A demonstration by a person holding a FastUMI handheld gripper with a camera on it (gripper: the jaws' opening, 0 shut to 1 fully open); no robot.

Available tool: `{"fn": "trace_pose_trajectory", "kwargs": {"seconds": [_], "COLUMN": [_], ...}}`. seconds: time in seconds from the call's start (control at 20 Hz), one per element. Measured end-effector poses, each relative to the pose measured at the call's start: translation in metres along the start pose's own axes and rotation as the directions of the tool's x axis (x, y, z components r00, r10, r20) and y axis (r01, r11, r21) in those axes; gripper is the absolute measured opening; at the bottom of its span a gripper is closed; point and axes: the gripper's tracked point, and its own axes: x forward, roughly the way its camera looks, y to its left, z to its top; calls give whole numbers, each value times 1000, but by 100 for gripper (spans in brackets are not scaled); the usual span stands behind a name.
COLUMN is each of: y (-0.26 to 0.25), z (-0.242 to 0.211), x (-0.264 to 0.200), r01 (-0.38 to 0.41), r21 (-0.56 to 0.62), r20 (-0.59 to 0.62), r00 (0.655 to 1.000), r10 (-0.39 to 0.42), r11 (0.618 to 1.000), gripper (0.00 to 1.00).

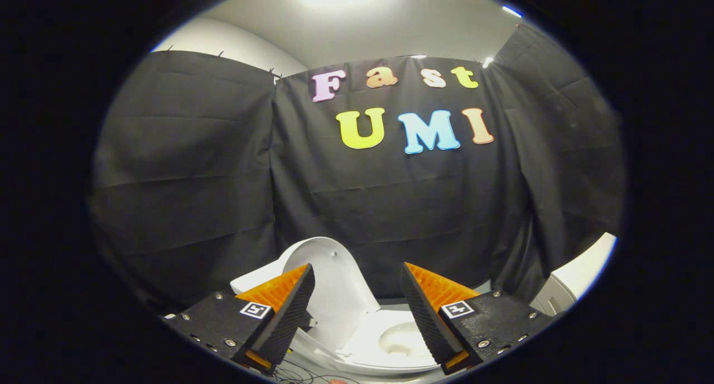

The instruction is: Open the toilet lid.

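Toilet lid raised, claw wide and empty

Toilet lid [329,283], a white, glossy, oval plastic cover, stands raised and tilted back toward the black cloth wall [390,205]. It sits just ahead of the claw [357,303], partly behind the left finger, with its inner face turned toward the gap between the fingers. Below it the white toilet seat and bowl [399,339] lie open, between and just beyond the fingertips. The claw is spread wide and holds nothing; neither finger touches the lid. A white fixture [574,278] stands off beyond the right finger.
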Motion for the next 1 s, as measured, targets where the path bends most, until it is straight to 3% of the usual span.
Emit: {"fn": "trace_pose_trajectory", "kwargs": {"seconds": [0.6, 1.0], "y": [-159, -178], "z": [11, 7], "x": [-65, -121], "r01": [144, 157], "r21": [-72, -49], "r20": [34, 59], "r00": [989, 986], "r10": [-142, -154], "r11": [987, 986], "gripper": [94, 94]}}
